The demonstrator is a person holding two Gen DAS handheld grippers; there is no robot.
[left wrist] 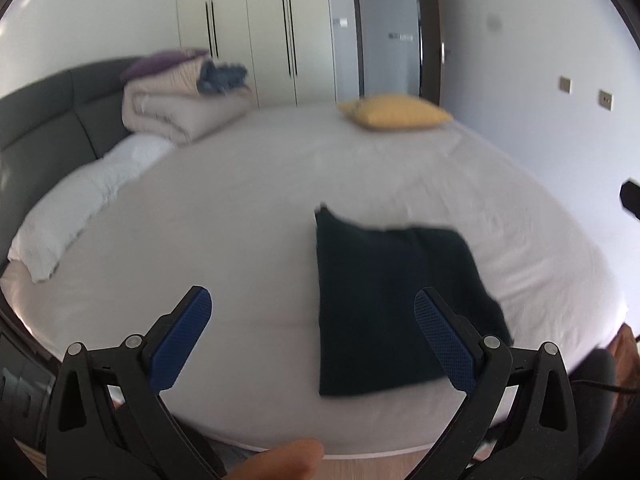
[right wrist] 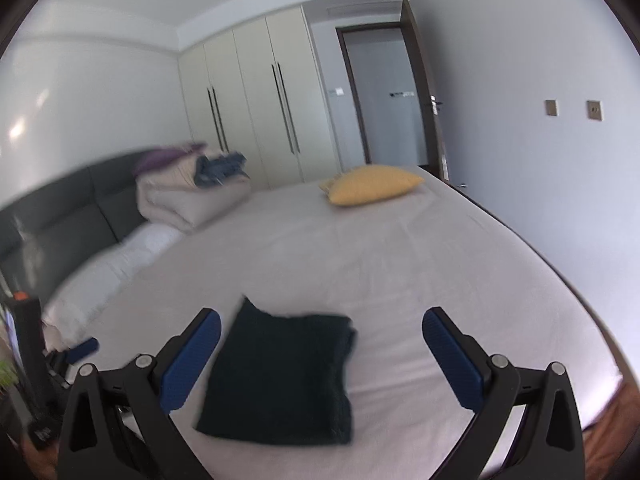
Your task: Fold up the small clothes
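A dark folded garment (left wrist: 384,304) lies flat on the bed's pale sheet (left wrist: 248,208), near the front edge. It also shows in the right wrist view (right wrist: 280,376). My left gripper (left wrist: 312,304) is open and empty, raised above the bed, with the garment under its right finger (left wrist: 444,344). My right gripper (right wrist: 322,322) is open and empty, raised above the bed, with the garment low between its fingers, nearer the left one (right wrist: 192,360). The left gripper shows at the left edge of the right wrist view (right wrist: 80,350).
A yellow pillow (left wrist: 394,115) lies at the bed's far side. A folded beige duvet (left wrist: 180,108) with purple and blue items on it sits by the grey headboard (left wrist: 48,120). A white pillow (left wrist: 84,200) lies at left. Wardrobe (right wrist: 256,108) and door stand beyond.
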